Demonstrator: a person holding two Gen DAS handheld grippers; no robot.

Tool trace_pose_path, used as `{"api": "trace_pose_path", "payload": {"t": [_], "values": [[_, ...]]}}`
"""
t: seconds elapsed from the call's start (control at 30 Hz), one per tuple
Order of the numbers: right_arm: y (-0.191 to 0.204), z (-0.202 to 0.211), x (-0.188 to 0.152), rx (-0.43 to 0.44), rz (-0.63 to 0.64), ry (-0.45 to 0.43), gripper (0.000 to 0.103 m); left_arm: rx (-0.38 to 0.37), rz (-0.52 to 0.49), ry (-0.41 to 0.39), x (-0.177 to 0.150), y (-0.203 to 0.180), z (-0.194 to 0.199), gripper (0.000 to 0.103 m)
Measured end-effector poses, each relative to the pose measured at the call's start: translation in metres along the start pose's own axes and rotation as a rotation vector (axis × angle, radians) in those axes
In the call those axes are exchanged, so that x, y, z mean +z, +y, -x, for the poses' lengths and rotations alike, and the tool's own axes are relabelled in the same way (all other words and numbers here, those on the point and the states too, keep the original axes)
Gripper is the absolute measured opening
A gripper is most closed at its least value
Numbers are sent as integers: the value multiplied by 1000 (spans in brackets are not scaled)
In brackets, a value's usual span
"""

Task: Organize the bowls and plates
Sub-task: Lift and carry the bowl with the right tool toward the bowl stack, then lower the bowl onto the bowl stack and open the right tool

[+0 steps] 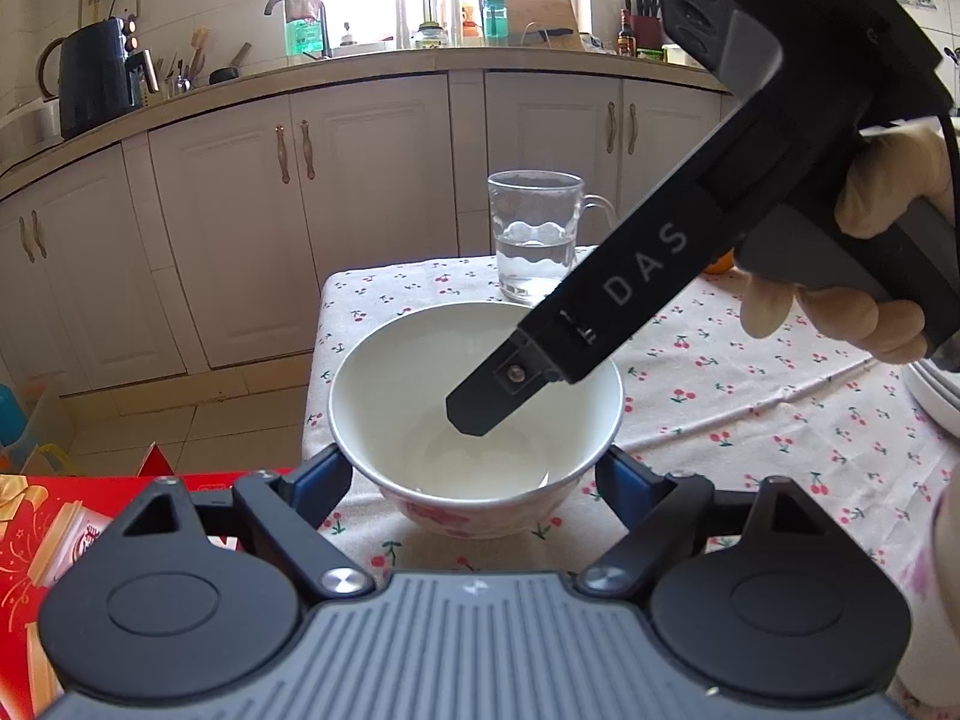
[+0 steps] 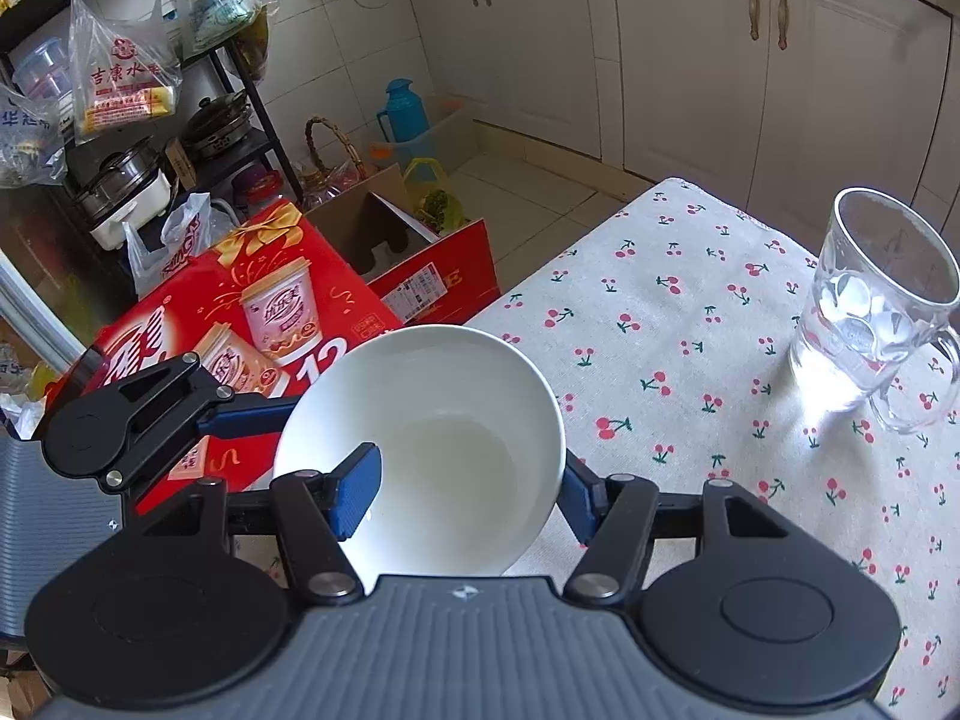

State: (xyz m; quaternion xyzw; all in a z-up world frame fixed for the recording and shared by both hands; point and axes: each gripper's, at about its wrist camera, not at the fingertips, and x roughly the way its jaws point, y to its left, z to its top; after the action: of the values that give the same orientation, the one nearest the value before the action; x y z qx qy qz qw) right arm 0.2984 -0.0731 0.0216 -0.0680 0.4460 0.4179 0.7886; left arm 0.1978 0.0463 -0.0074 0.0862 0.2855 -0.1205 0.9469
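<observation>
A white bowl (image 1: 474,414) with a pink flower pattern outside stands on the cherry-print tablecloth (image 1: 750,396) near the table's left edge. My left gripper (image 1: 474,474) is open, its blue-padded fingers (image 1: 321,480) at either side of the bowl's base. My right gripper (image 2: 462,498) straddles the bowl's near wall: one blue finger (image 2: 360,492) lies inside the bowl (image 2: 444,432), the other outside the rim. In the left wrist view its black finger (image 1: 498,390) reaches down into the bowl. I cannot tell if it pinches the wall.
A glass mug (image 1: 534,234) with water stands on the table behind the bowl, also in the right wrist view (image 2: 870,324). A red gift box (image 2: 240,324) sits on the floor beside the table. White dishware (image 1: 936,396) shows at the right edge. Kitchen cabinets (image 1: 372,192) stand beyond.
</observation>
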Motion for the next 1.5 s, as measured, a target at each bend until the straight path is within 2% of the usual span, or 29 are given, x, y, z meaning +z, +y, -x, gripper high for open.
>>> {"api": "trace_pose_path", "payload": {"t": [0.43, 0.93, 1.2, 1.5], "values": [[33, 54, -31, 6, -17, -25, 68, -12, -50, -9, 2, -34, 60, 88], [73, 130, -91, -9, -31, -69, 68, -69, -97, -29, -1, -89, 132, 88], [83, 162, -124, -26, -29, -86, 68, -114, -97, -38, -4, -113, 155, 88], [81, 189, -155, -59, -50, -99, 68, -167, -121, -37, -6, -140, 161, 88]]}}
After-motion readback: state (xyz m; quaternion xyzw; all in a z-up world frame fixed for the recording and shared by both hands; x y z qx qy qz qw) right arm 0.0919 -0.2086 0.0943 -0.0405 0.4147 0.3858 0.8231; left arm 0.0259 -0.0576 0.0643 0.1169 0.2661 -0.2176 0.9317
